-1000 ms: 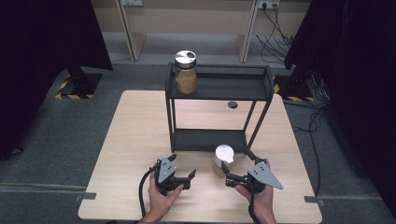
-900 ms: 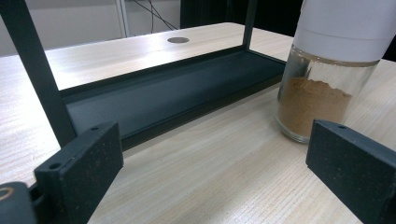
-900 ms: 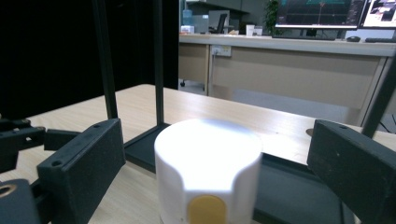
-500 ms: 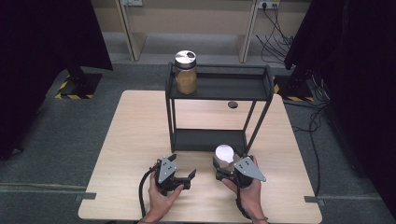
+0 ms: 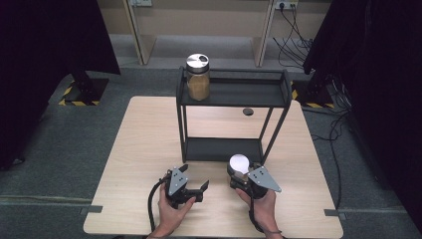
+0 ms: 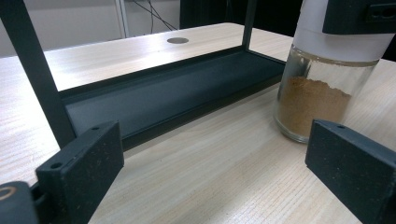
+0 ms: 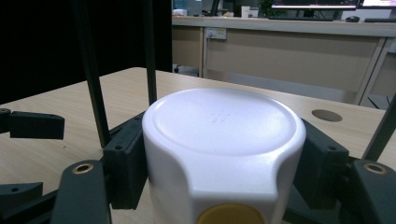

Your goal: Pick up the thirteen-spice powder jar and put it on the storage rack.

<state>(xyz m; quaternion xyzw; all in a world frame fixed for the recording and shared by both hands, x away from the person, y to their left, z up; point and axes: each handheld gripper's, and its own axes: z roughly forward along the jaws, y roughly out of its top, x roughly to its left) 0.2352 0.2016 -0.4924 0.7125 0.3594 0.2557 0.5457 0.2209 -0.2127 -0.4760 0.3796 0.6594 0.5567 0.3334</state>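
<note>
A small glass jar (image 5: 239,163) with a white cap and brown powder inside stands on the wooden table, just in front of the black two-shelf rack (image 5: 231,94). My right gripper (image 5: 240,173) is shut on its cap; the right gripper view has the white cap (image 7: 223,126) pressed between both black jaws. My left gripper (image 5: 195,177) rests open on the table to the left of the jar, holding nothing. In the left gripper view the jar (image 6: 313,102) stands ahead to the right, beyond the wide-open jaws. A larger jar (image 5: 198,77) with a silver lid stands on the rack's top shelf.
The rack's lower shelf (image 6: 159,95) lies bare right behind the small jar. A round cable hole (image 5: 248,111) sits in the table behind the rack. Bare tabletop (image 5: 144,144) spreads out to the left of the rack.
My right gripper moved left and forward to the white-capped jar and shut on its cap. The left gripper stayed where it was.
</note>
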